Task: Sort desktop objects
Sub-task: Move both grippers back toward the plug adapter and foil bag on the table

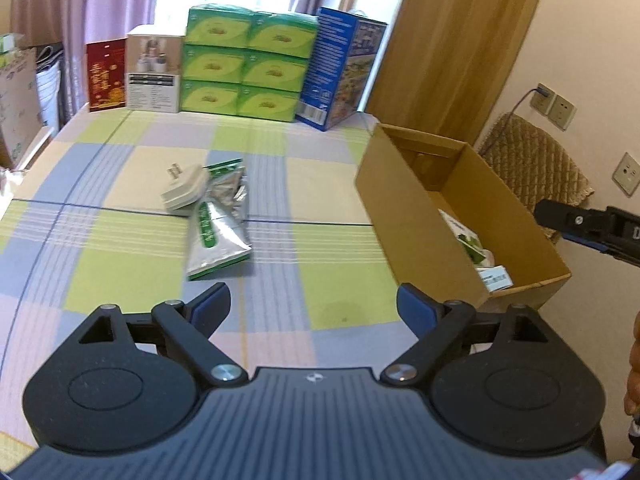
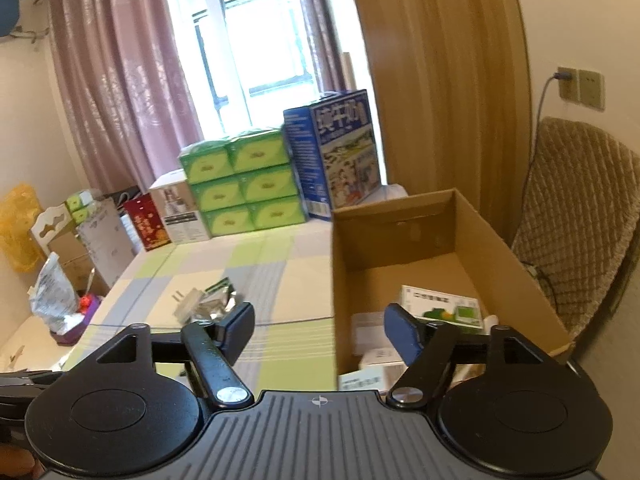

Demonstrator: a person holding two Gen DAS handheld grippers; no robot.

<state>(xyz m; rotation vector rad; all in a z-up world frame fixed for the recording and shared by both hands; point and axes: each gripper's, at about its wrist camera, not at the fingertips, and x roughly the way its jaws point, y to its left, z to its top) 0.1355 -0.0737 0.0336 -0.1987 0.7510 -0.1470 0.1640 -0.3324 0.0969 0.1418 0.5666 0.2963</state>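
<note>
On the checked tablecloth (image 1: pixel 120 184) lie a silver and green foil pouch (image 1: pixel 218 236), a second crumpled foil pouch (image 1: pixel 230 188) behind it, and a white plug adapter (image 1: pixel 185 190) at their left. My left gripper (image 1: pixel 314 308) is open and empty, a short way in front of the pouches. An open cardboard box (image 1: pixel 400 200) at the right holds a green and white carton (image 2: pixel 444 306) and other small white boxes (image 2: pixel 380 360). My right gripper (image 2: pixel 320 328) is open and empty over the box's near left wall (image 2: pixel 334 280). The pouches (image 2: pixel 218 300) also show to its left.
Stacked green tissue boxes (image 1: pixel 244 60), a blue carton (image 1: pixel 344 68), a white box (image 1: pixel 154 74) and a red box (image 1: pixel 105 74) line the table's far edge. A chair with a woven cover (image 2: pixel 576 220) stands right of the box. Cartons and bags (image 2: pixel 60 280) sit left of the table.
</note>
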